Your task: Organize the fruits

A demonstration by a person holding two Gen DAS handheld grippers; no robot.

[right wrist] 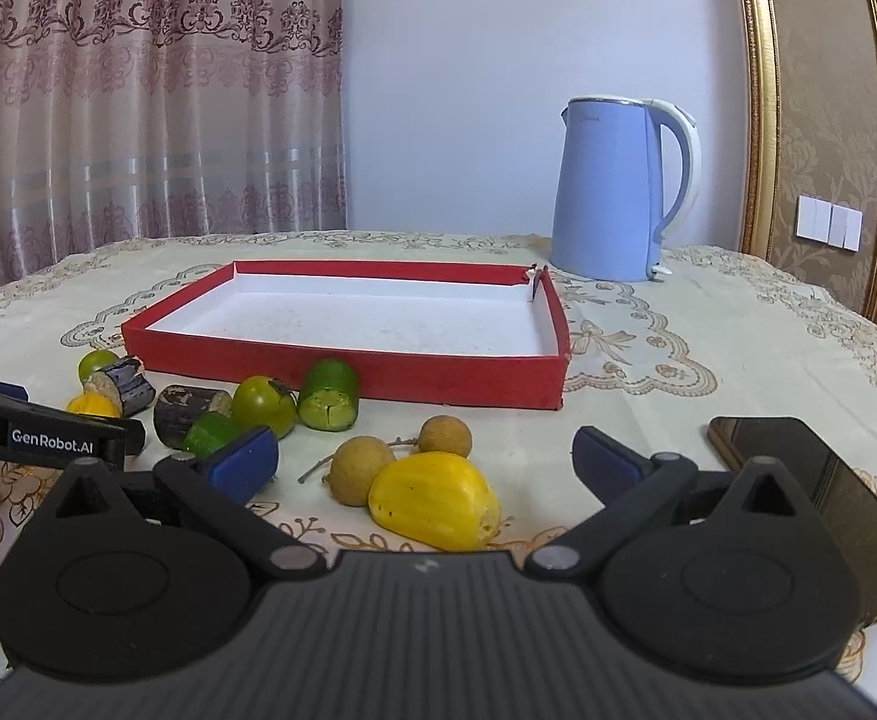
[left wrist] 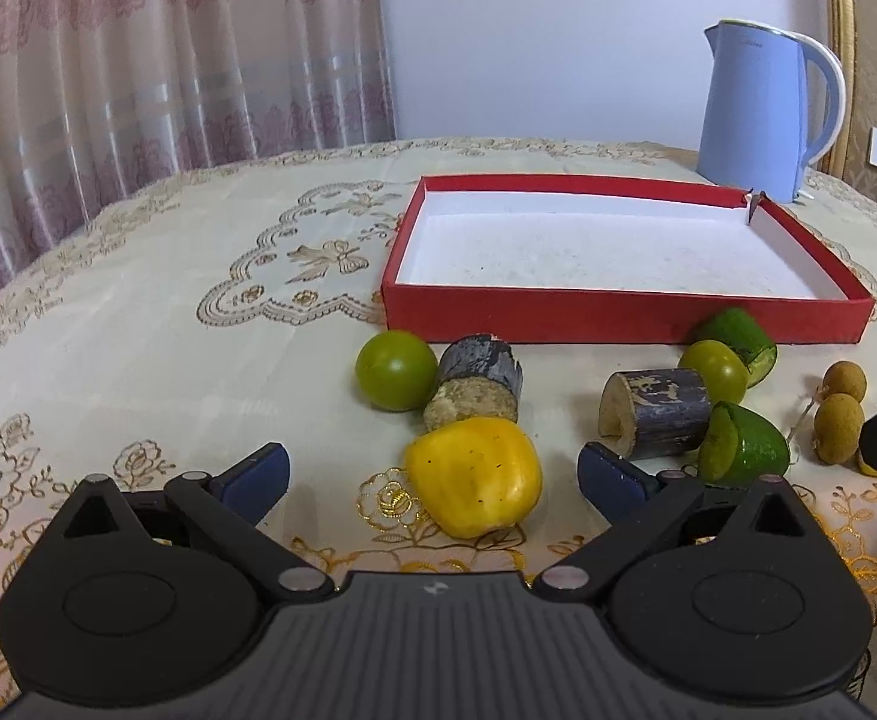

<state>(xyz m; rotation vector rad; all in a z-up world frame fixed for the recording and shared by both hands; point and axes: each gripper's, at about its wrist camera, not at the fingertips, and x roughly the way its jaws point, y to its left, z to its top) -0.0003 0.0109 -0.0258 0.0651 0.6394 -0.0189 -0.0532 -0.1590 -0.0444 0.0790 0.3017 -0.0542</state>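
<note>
Yellow fruit sits framed between the spread jaws of both handheld grippers as a person prepares to sort produce into a red tray (left wrist: 618,315) on an embroidered tablecloth (left wrist: 138,330).

The left gripper (left wrist: 432,477) is released and holds nothing. One yellow fruit piece (left wrist: 474,474) lies directly ahead of it, between the blue fingertips (left wrist: 258,474) and slightly toward the right-hand one, not touching either. Its longer side appears to run roughly across the jaw opening, so a straight advance and squeeze would likely catch it end to end.

The right gripper (right wrist: 423,459) is likewise released and empty. A second yellow fruit piece (right wrist: 435,504) rests just ahead, centred in the gap, its long axis lying across the opening and tilted a little. Two brown longans (right wrist: 399,453) on a twig sit just beyond it, the nearer one touching or almost touching the fruit.

Beyond each tool's target lie green plums (left wrist: 396,369), cut green fruit (left wrist: 744,447) and dark sugarcane stubs (left wrist: 657,411), all short of the tray, which stands empty straight ahead. A blue kettle (right wrist: 612,192) stands behind the tray; a dark phone (right wrist: 798,462) lies off the right gripper's right fingertip.

Each hand is nearer its own yellow piece; the right gripper's grasp risks nudging the longans.
</note>
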